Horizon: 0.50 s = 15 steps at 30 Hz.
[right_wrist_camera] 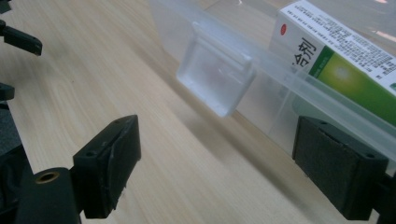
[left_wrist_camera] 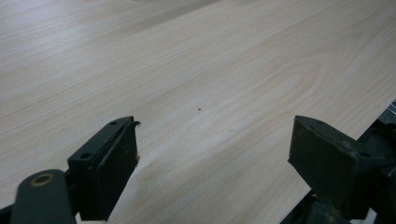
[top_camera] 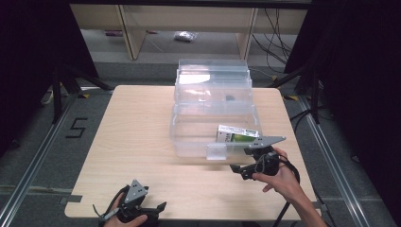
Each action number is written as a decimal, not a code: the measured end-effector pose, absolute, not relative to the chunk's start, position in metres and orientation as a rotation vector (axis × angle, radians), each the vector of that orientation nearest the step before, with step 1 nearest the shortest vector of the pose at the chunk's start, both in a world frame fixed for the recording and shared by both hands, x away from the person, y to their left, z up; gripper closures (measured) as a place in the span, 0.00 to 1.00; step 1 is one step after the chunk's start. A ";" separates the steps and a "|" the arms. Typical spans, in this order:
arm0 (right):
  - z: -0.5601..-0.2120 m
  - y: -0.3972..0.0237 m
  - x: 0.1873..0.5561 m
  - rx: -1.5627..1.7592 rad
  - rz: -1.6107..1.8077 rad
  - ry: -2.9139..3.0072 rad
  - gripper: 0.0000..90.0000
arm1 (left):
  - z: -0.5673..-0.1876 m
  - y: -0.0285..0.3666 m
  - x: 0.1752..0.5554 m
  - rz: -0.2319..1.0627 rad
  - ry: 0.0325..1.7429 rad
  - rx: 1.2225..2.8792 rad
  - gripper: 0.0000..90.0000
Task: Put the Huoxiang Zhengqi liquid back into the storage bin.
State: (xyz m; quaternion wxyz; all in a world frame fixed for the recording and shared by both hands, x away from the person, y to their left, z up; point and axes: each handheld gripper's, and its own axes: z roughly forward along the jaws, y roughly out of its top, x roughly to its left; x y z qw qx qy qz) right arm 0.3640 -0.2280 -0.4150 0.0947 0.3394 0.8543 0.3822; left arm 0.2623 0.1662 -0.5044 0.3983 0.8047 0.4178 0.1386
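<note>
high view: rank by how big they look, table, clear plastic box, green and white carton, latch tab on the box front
1. table
2. clear plastic box
3. green and white carton
4. latch tab, which looks only a little smaller than the carton, so the last two are close.

A pale wooden table [top_camera: 142, 142] stands on a grey floor [top_camera: 38, 142] marked with a black "5" [top_camera: 76, 127] off its left edge, with light wooden shelving [top_camera: 132, 28] beyond its far edge.
</note>
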 end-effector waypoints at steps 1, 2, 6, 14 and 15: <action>-0.416 -0.227 0.361 1.029 1.132 2.530 0.18 | -0.504 0.166 0.262 0.351 1.057 2.038 0.17; -0.417 -0.227 0.361 1.008 1.139 2.533 0.18 | -0.504 0.166 0.262 0.352 1.057 2.038 0.17; -0.424 -0.227 0.357 1.004 1.148 2.502 0.18 | -0.504 0.166 0.262 0.352 1.055 2.038 0.17; -0.438 -0.230 0.345 1.030 1.154 2.498 0.18 | -0.503 0.166 0.261 0.347 1.052 2.034 0.17; -0.438 -0.230 0.343 1.053 1.157 2.507 0.18 | -0.504 0.165 0.261 0.344 1.057 2.021 0.17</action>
